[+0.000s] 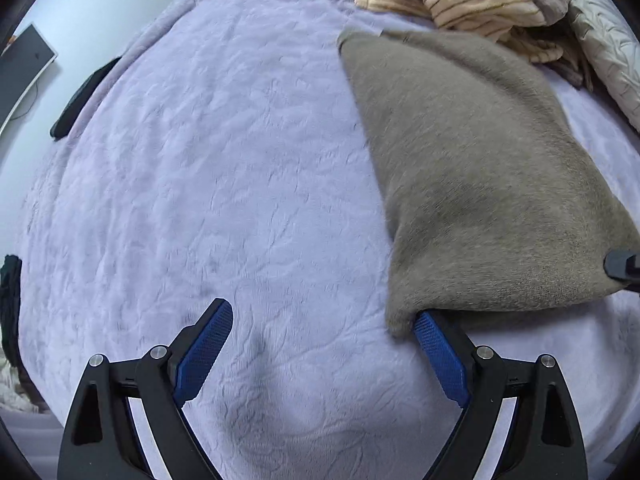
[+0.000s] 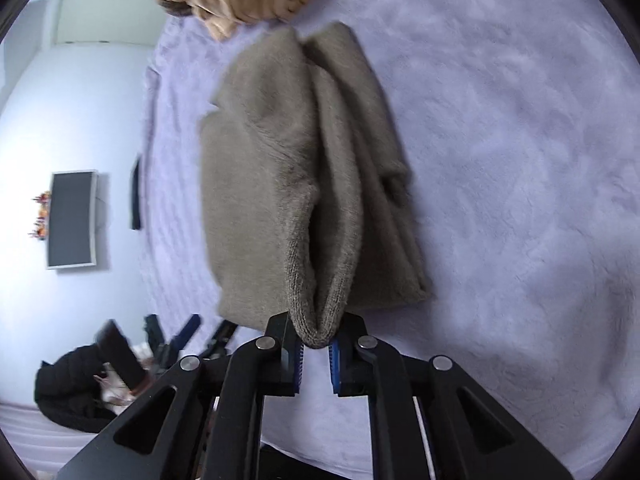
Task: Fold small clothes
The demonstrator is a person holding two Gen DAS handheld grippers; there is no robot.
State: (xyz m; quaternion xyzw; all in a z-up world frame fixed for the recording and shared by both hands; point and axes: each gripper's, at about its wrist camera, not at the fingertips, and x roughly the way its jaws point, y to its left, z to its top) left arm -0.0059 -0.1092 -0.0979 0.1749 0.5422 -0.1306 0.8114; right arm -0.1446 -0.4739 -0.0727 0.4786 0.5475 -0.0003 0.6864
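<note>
- Right gripper [image 2: 317,350] clamped tight on a bunched corner of the grey-brown fleece garment [image 2: 304,168], rest of it stretching straight ahead of the fingers over the lilac blanket [image 2: 500,160].
- Left gripper [image 1: 324,332] spread wide, holding nothing, one fingertip tucked just under the garment's near edge.
- Striped tan clothes pile [image 1: 460,0] well beyond, past the garment's far end.

Both wrist cams steep-down, close over bed [image 1: 240,160]; shared: grey garment [image 2: 288,168].
</note>
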